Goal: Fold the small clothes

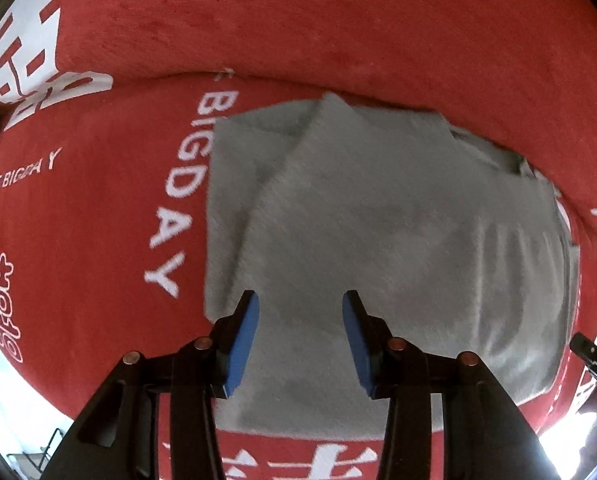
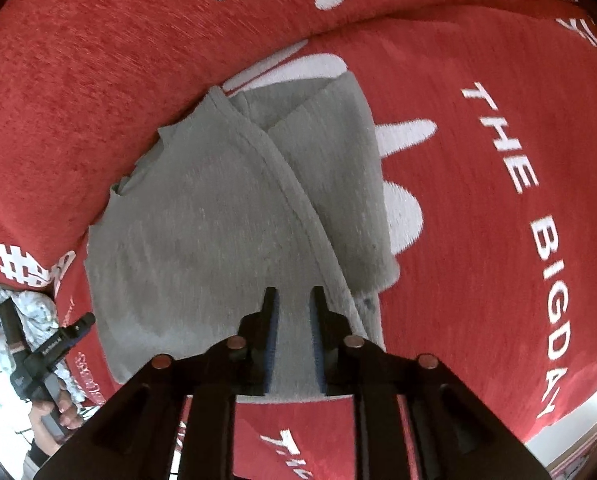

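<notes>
A grey garment (image 1: 378,220) lies folded on a red cover, with one flap laid diagonally across its top. My left gripper (image 1: 300,300) hangs straight above its near part, blue pads wide apart and nothing between them. In the right wrist view the same garment (image 2: 202,220) shows a seam running diagonally. My right gripper (image 2: 293,294) hovers over its near edge with the jaws a narrow gap apart; the cloth shows flat below the gap, not pinched. The right gripper's tip (image 1: 578,342) shows at the left view's right edge.
The red cover (image 1: 98,220) bears white lettering and rises into a padded back (image 1: 338,20) behind the garment. A pale patterned cloth (image 2: 30,304) lies off the cover's left end. A hand (image 2: 54,412) holds the left gripper (image 2: 88,317) there.
</notes>
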Demonstrator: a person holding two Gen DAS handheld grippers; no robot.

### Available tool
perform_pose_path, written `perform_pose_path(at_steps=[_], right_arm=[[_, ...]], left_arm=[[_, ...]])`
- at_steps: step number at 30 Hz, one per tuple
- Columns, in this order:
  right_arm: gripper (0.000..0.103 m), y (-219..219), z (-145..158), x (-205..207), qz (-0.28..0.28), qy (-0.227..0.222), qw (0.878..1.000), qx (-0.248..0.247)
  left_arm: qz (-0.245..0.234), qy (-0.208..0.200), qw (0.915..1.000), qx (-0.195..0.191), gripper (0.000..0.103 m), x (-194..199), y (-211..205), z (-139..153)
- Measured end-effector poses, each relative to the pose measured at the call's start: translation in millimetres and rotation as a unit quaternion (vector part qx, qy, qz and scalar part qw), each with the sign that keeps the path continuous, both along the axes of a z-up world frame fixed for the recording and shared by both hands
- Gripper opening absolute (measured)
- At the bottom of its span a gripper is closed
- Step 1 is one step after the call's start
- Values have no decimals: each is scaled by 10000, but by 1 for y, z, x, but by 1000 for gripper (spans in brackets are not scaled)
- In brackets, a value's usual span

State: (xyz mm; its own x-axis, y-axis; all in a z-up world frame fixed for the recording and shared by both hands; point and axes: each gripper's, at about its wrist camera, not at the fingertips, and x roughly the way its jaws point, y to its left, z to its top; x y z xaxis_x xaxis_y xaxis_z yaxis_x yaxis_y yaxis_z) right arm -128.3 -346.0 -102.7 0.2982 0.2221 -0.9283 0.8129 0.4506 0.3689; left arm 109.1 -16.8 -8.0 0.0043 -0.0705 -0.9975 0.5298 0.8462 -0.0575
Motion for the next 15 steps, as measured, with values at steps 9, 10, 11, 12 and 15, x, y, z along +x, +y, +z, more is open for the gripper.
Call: perform_pose_path(at_steps=[9,10,11,12,15], right_arm=[[41,13,-2,1,103,-81,9999,109],[42,15,-2,1,108,-90,9998,116],[42,18,-2,2,123,-100,9998,125],[42,20,-2,3,141,-107,9997,137],[43,30,-2,5,181,-142,9996,189]], left_arm=[[-107,49,9999,125,54,-28,-3,-3],[-121,59,9998,132,54,-30,-2,-3],[-137,74,9998,136,54,-31,-2,-4],[-155,93,9997,144,54,-31,0,-5],[-205,115,9996,181,54,-31,4,-8]])
